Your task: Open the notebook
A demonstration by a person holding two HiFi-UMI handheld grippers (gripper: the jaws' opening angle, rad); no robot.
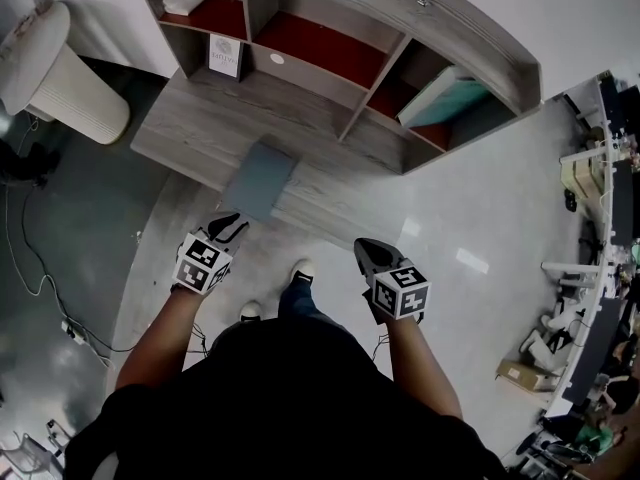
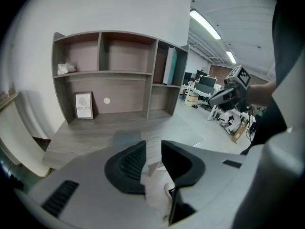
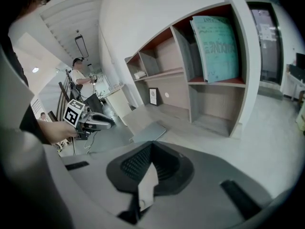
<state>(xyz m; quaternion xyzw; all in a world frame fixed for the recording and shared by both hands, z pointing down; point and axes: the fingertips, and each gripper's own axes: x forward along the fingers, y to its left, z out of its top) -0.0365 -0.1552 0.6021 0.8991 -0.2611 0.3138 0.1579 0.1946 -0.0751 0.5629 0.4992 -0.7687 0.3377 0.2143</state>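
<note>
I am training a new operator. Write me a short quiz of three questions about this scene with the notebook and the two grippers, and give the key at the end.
1. True or false: the notebook lies closed on the desk.
2. Which gripper has its jaws apart?
A) the left gripper
B) the right gripper
C) both
3. Fill in: in the left gripper view, the framed picture stands in the lower ____ compartment of the shelf.

Key
1. True. Its grey-blue cover is flat and shut.
2. A. The left jaws show a clear gap with nothing in it, while the right jaws meet at their tips.
3. left
</note>
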